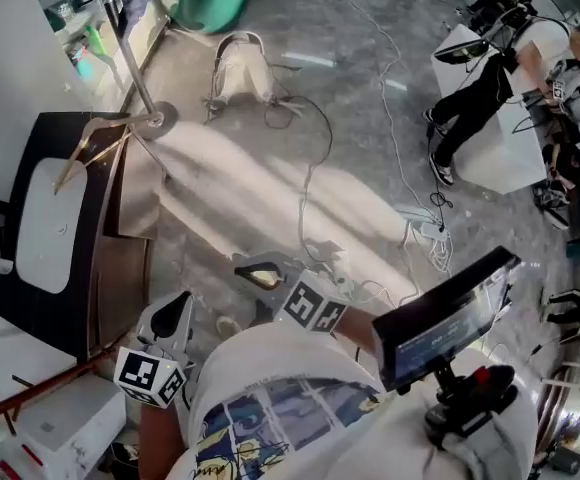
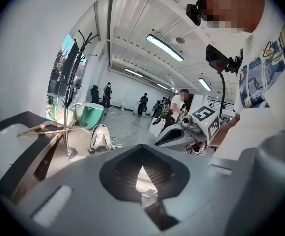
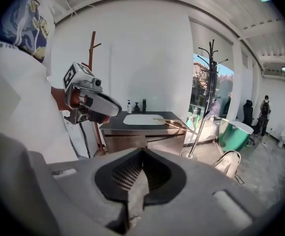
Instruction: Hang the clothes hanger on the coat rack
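A wooden clothes hanger (image 1: 90, 148) lies on the dark vanity counter (image 1: 110, 268), beside the white sink, its hook towards the coat rack. The hanger (image 2: 46, 128) shows far left in the left gripper view and mid-right, as a hanger (image 3: 174, 124), in the right gripper view. The black coat rack (image 1: 130, 63) stands just past the counter's end on a round base. My left gripper (image 1: 175, 313) and right gripper (image 1: 255, 273) hover close to my body, well short of the counter. Both are shut with nothing between the jaws. Each also shows in the other's view: the right gripper (image 2: 174, 136), the left gripper (image 3: 91, 102).
A pale bag (image 1: 240, 68) and loose cables (image 1: 320, 168) lie on the floor beyond the rack. A green tub (image 1: 205, 3) stands farther back. People sit at a white table (image 1: 500, 158) on the right. A brown wooden rack (image 3: 93, 48) stands by the wall behind the vanity.
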Demonstrator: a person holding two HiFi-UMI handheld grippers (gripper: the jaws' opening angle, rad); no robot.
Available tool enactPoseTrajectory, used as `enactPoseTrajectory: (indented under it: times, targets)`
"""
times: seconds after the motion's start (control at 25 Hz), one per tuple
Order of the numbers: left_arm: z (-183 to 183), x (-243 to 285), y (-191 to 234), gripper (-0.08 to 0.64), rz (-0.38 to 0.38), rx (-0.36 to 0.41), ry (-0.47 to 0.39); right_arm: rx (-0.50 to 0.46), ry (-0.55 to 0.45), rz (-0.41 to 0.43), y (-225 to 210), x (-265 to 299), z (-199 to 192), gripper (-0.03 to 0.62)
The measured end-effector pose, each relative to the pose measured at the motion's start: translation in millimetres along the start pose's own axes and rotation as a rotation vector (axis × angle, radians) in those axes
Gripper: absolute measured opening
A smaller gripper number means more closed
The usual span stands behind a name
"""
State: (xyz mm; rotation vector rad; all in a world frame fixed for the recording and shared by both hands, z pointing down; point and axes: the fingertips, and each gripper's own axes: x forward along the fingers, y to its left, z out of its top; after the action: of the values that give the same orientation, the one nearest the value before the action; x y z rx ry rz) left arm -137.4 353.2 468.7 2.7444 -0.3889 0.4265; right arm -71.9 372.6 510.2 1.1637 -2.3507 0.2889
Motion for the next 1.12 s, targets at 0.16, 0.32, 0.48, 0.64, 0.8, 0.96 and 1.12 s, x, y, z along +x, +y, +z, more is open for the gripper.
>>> enactPoseTrajectory:
  times: [0.16,0.32,0.48,0.64,0.8,0.96,1.12]
  targets:
    - [19,32,2,0.002,0.007,-0.004,0.011,0.009,-0.013,-0.004,-46,-8,3,0.035]
    - [43,67,20,0.002,0.051,-0.018,-0.006,-0.039,-0.012,-0.003,-104,-2,2,0.053]
    - [62,97,33,0.002,0.105,-0.024,-0.024,-0.059,0.011,0.016,-157,14,5,0.071]
    - [69,108,48,0.002,0.131,-0.047,-0.019,-0.070,0.027,0.035,-195,46,10,0.081]
    - [73,110,85,0.002,0.162,-0.063,-0.022,-0.095,0.033,0.049,-223,95,25,0.093]
    - [88,112,139,0.002,0.170,-0.082,-0.042,-0.117,0.069,0.043,-257,152,51,0.104]
    - [112,111,194,0.002,0.170,-0.091,-0.064,-0.153,0.114,0.033,-290,210,71,0.114]
